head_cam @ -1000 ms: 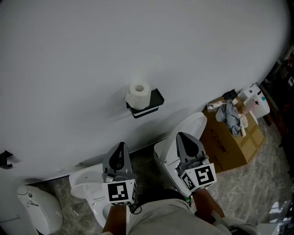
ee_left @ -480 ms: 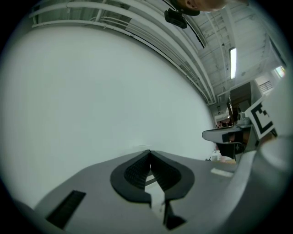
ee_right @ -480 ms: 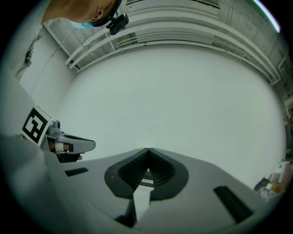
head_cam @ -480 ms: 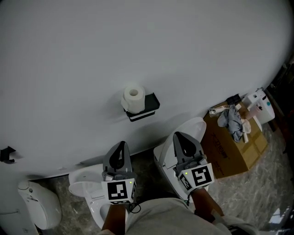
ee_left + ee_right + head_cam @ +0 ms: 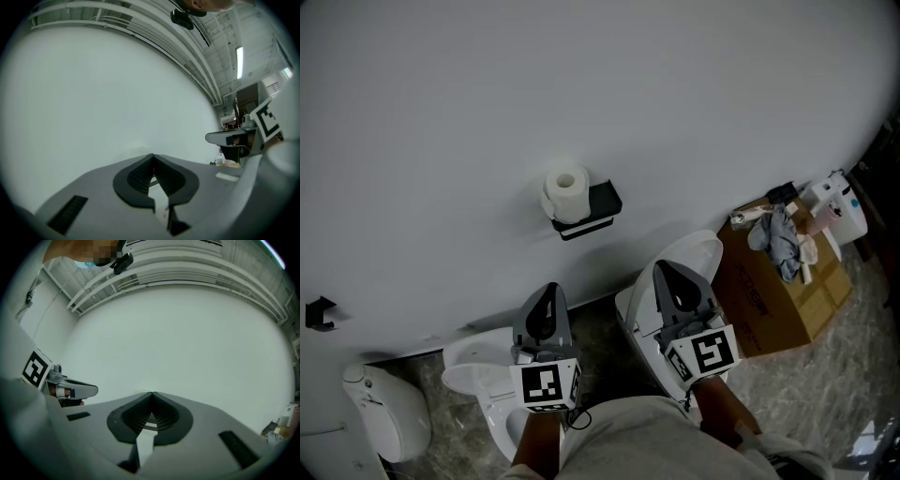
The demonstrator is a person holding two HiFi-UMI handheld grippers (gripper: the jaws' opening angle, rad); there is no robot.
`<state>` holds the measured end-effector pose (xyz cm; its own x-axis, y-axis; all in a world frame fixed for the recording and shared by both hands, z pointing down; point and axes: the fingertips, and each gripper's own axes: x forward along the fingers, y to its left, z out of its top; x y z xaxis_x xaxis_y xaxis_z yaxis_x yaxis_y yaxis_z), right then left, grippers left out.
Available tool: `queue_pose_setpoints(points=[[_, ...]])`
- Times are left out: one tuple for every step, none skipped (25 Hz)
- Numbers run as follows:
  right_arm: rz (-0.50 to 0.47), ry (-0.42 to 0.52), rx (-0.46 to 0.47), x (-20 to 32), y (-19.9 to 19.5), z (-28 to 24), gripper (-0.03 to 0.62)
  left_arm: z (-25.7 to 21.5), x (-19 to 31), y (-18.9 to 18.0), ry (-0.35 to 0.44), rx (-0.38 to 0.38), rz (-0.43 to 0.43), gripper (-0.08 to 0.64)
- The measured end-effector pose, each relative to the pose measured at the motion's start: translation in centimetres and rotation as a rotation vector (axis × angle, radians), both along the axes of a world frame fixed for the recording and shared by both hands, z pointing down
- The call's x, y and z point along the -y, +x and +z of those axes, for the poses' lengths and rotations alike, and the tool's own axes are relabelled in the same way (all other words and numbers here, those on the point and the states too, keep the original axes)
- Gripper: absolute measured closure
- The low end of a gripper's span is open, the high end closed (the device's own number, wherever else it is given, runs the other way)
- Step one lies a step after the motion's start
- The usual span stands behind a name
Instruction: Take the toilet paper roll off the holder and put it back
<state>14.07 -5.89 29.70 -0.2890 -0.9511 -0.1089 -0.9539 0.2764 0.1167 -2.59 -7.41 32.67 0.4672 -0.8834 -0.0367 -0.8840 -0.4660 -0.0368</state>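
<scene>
A white toilet paper roll [image 5: 564, 193] sits on a black wall holder [image 5: 589, 212] on the pale wall, well above both grippers in the head view. My left gripper [image 5: 551, 289] is held low at the bottom centre, shut and empty, tips pointing up toward the wall. My right gripper [image 5: 662, 265] is beside it to the right, also shut with nothing between its jaws. In the left gripper view the left gripper [image 5: 152, 155] faces bare wall, with the jaws meeting at the tip. The right gripper view shows the right gripper [image 5: 151, 393] in the same way. Neither gripper view shows the roll.
Two white toilets stand below the wall: one [image 5: 483, 375] under the left gripper, one [image 5: 694, 258] under the right. A white fixture [image 5: 384, 412] is at the bottom left. A cardboard box [image 5: 778, 291] with rags and bottles stands at the right. A small black bracket [image 5: 317, 312] is on the wall at far left.
The roll and holder have drifted up and left in the head view as the head moved. Both grippers stay low and shut, shifted only slightly.
</scene>
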Motion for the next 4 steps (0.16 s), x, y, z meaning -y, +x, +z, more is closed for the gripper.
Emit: queue_pose_setpoints(points=[[0.0, 0.001, -0.001, 0.0, 0.13, 0.0, 0.589, 0.07, 0.02, 0.15, 0.0, 0.001, 0.002, 0.549], [0.0, 0.002, -0.001, 0.01, 0.25, 0.0, 0.589, 0.12, 0.05, 0.29, 0.0, 0.001, 0.004, 0.549], [-0.001, 0.003, -0.002, 0.02, 0.36, -0.02, 0.589, 0.16, 0.08, 0.42, 0.0, 0.001, 0.004, 0.549], [-0.001, 0.005, -0.003, 0.04, 0.48, -0.04, 0.589, 0.19, 0.11, 0.56, -0.001, 0.001, 0.005, 0.549]])
